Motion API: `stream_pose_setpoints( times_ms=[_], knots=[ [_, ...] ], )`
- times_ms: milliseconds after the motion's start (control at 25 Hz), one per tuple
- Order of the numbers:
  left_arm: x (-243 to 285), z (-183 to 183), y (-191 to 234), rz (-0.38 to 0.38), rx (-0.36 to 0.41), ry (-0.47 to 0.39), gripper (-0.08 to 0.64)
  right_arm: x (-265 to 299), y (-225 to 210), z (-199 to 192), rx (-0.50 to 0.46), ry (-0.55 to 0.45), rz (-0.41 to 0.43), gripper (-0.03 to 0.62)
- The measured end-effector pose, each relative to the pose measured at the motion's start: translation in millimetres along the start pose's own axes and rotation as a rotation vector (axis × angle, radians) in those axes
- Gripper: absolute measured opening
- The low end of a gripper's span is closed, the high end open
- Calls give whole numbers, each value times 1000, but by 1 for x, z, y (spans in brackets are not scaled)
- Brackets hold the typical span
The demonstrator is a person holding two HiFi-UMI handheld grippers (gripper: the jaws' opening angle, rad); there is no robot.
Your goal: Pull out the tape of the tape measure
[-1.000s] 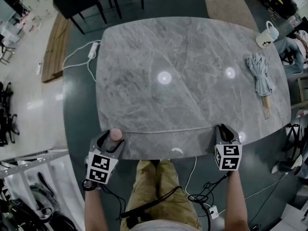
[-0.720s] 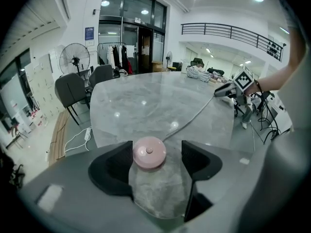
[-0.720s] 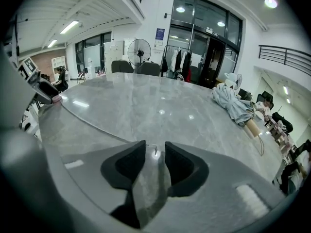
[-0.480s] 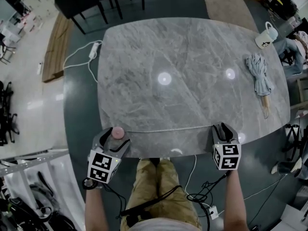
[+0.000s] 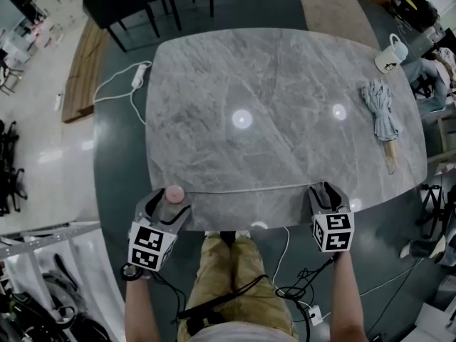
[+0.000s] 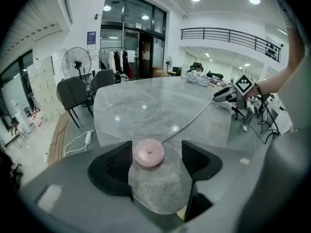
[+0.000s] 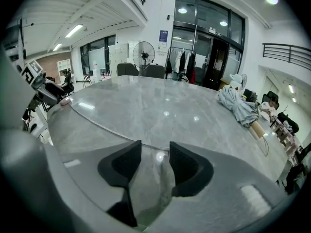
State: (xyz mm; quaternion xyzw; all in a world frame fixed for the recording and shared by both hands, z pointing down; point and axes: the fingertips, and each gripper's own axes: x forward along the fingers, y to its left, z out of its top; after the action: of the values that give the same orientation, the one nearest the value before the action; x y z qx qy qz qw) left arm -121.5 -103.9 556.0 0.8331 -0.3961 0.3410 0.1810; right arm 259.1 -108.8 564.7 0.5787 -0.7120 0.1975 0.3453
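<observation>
The pink tape measure (image 5: 174, 193) lies at the near left corner of the table (image 5: 285, 84). Its tape (image 5: 249, 189) is drawn out along the table's near edge. The left gripper (image 5: 167, 205) has just been opening and stands released around the case. The right gripper (image 5: 326, 192) has also just opened, with the tape's end loose at its tips.

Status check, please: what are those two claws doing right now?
Left gripper just opened, case loose between jaws. Right gripper just opened at tape end. Tape stretched along table edge. Nothing in the way.
</observation>
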Motion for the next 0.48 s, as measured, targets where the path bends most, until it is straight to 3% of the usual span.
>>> stream_pose_setpoints(
  times_ms=[240,480],
  knots=[
    [-8,11,0,19,12,-51,297,-9,0,8,13,-41,-10,186],
    [-32,40,2,89,23,-147,142,-34,7,36,44,-163,-41,67]
  ],
)
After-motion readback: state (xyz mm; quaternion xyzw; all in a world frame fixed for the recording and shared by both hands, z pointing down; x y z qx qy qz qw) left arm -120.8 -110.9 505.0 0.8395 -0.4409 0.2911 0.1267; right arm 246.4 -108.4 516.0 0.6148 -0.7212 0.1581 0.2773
